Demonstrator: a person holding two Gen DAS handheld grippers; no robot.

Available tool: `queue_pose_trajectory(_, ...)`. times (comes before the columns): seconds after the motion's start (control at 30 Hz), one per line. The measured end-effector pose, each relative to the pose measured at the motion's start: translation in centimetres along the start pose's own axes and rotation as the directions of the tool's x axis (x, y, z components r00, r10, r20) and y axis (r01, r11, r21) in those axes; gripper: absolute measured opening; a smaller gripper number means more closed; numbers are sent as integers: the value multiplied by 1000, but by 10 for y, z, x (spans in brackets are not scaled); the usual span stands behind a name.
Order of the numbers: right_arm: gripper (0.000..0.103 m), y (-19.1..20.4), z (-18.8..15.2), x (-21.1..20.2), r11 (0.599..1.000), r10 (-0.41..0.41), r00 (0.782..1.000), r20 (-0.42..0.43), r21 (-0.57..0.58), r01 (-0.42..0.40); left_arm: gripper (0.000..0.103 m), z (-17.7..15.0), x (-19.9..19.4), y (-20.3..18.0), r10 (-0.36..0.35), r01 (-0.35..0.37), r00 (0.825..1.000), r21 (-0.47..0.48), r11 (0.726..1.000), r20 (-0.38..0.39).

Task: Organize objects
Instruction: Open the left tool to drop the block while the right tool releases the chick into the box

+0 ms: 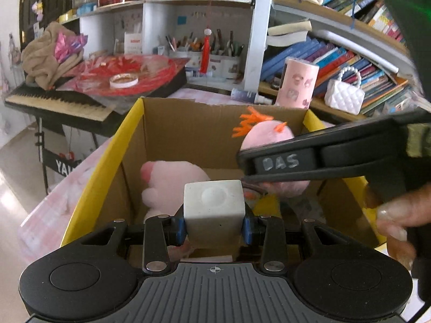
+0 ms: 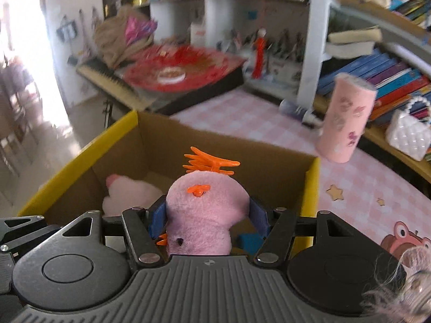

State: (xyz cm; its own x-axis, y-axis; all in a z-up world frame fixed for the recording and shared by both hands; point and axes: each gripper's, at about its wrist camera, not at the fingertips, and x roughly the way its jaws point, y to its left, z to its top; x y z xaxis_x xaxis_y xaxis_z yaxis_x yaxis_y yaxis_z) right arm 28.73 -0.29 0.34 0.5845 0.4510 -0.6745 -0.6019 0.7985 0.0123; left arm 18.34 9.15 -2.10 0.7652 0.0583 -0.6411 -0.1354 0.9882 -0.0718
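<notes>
My left hand-held gripper (image 1: 214,227) clamps a white cube (image 1: 214,206) over the open cardboard box (image 1: 129,145). Only my right view shows the right hand-held gripper (image 2: 207,219) squeezing the pink plush chick (image 2: 200,212) above that box; the left sees its black body side-on.

Each camera sits on its own gripper and looks forward and downward along the fingers. The left wrist view hangs close above the near rim of the cardboard box (image 1: 129,145), facing the bookshelf (image 1: 336,62). The right wrist view is equally near, slightly to the right, showing more surface (image 2: 242,118). Both views share the box interior, keyboard (image 1: 56,102) and shelves.
</notes>
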Motion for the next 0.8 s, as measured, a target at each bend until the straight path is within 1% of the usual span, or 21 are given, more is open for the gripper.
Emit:
queue_pose_trajectory(0.13, 61, 2, 1, 15, 1000, 4, 999, -54, -27, -6, 37, 0, 1, -2, 15, -15, 1000, 7, 1000, 0)
queue_pose_trajectory(0.27, 62, 2, 1, 19, 999, 26, 996, -84, -17, -28, 39, -1, -2, -1, 17, -17, 1000, 12, 1000, 14)
queue_pose_trajectory(0.33, 64, 3, 0, 18, 999, 29, 996, -85, -24, -31, 40, -1, -6, 0, 17, -17, 1000, 11, 1000, 20)
queue_pose_trajectory(0.37, 67, 4, 0, 16, 999, 23, 997, -74, -32, -26, 44, 0, -7, 0, 19, -19, 1000, 8, 1000, 24)
queue_pose_trajectory(0.4, 77, 5, 0, 13, 999, 9, 998, -56, -38, -11, 55, 0, -9, 0, 23, -23, 999, 6, 1000, 35)
queue_pose_trajectory(0.43, 81, 6, 0, 10, 999, -3, 999, -36, -40, 2, 58, -1, -14, 1, 24, -24, 998, 1, 1000, 59)
queue_pose_trajectory(0.47, 81, 7, -1, 7, 999, -7, 1000, -10, -43, 7, 62, -1, -18, 1, 24, -24, 996, -2, 1000, 82)
queue_pose_trajectory(0.53, 82, 7, -3, -1, 999, -16, 1000, 22, -41, 17, 63, 1, -28, 1, 17, -17, 992, 2, 1000, 127)
queue_pose_trajectory(0.6, 82, 5, -5, -11, 999, -37, 998, 52, -14, 38, 71, 3, -37, 1, 22, -24, 988, 11, 1000, 155)
queue_pose_trajectory(0.63, 82, 5, -5, -15, 999, -40, 997, 67, 1, 40, 72, 3, -42, 1, 26, -28, 984, 12, 1000, 174)
queue_pose_trajectory(0.7, 82, 3, -6, -29, 998, -51, 993, 105, 34, 48, 83, 5, -52, 1, 28, -30, 980, 12, 999, 198)
queue_pose_trajectory(0.8, 82, 4, -9, -52, 996, -82, 983, 162, 59, 73, 87, 5, -67, 5, 29, -31, 973, 2, 1000, 230)
